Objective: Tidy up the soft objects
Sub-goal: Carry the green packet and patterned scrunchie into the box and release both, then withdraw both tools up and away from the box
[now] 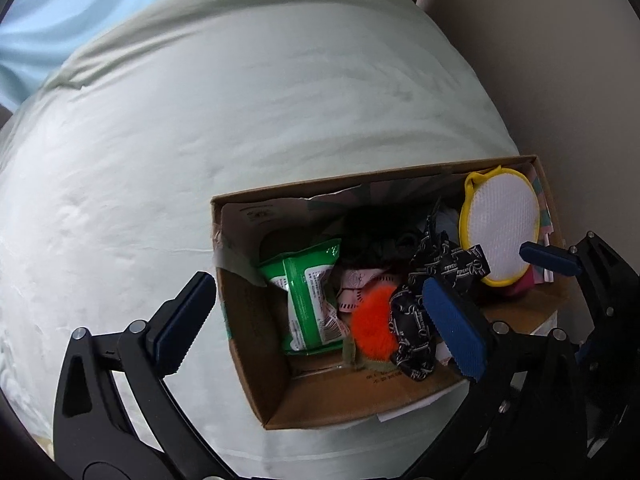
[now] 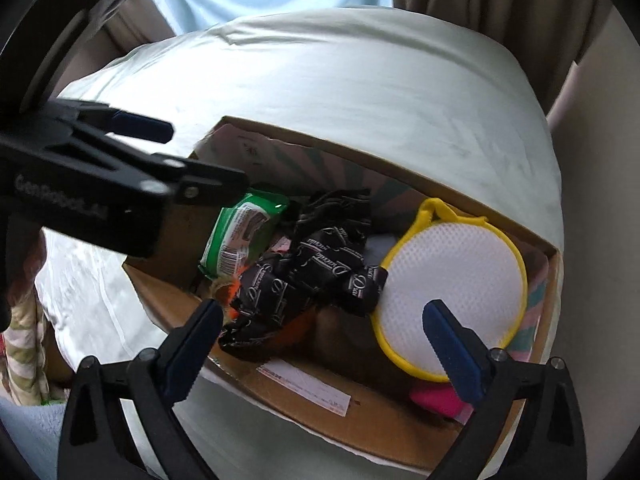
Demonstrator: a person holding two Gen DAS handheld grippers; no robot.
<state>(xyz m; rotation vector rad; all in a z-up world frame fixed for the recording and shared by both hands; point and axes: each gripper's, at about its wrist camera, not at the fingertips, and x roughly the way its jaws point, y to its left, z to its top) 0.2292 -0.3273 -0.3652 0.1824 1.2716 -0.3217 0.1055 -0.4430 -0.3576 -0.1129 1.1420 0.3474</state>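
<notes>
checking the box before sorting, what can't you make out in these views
- Orange pom-pom: right wrist view, mostly hidden under the black ribbon.
- Pink item: right wrist view, tucked behind the right gripper finger; kind unclear.
- Dark fabric at the box back: left wrist view, in shadow.
- Wipes pack print: too small to read.

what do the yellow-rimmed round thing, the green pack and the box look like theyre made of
Round pad: white mesh fabric, fine woven grid, yellow trim that looks like fabric or rubbery edging. Green pack: glossy plastic film, crinkled and shiny, probably wet wipes. Box: brown corrugated cardboard, matte, with torn edges.
</notes>
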